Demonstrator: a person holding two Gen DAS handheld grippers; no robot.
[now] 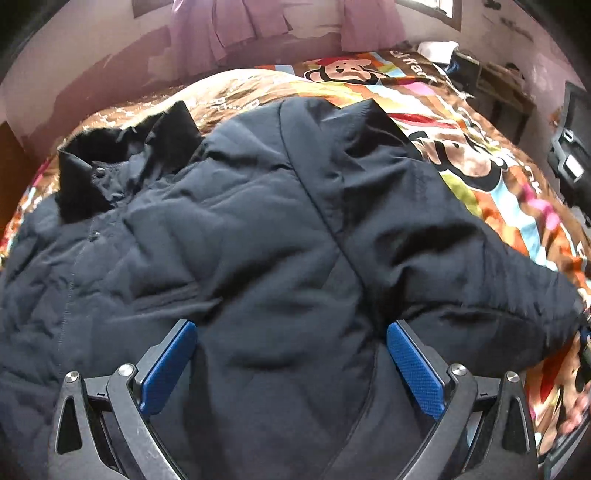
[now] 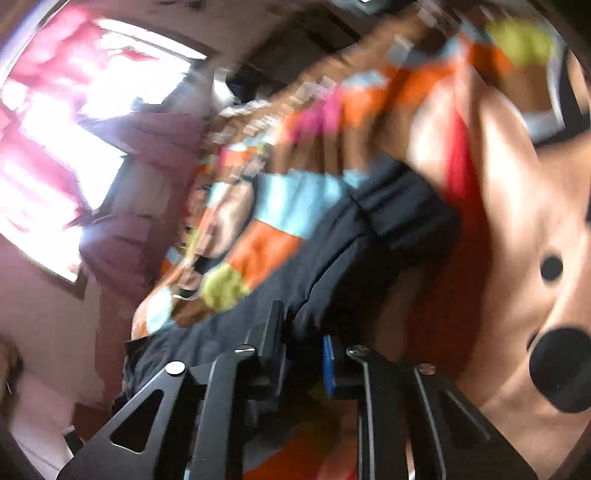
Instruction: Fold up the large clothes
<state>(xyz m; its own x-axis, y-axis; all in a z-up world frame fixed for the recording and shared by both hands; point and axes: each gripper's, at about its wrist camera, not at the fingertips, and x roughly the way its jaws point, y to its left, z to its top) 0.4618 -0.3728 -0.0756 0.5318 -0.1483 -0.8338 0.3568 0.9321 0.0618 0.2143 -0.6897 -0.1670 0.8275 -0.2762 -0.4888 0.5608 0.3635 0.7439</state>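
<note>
We see a dark navy jacket (image 1: 258, 229) with a black collar (image 1: 122, 162), lying on a bedspread (image 1: 509, 199) patterned with cartoon monkeys and blocks of orange, pink, pale blue, lime and brown. The left claw (image 1: 291, 365) has blue pads on black fingers; purple curtains (image 1: 236, 26) hang behind.

Dark jacket (image 1: 258, 229) on patterned bed (image 1: 509, 206)

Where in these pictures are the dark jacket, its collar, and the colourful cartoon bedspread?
dark jacket (image 1: 258, 236): left wrist view, on the padded front panel.
collar (image 1: 85, 173): left wrist view, on the black standing part by the snap.
cartoon bedspread (image 1: 509, 206): left wrist view, on a bare patterned patch to the jacket's right.
</note>
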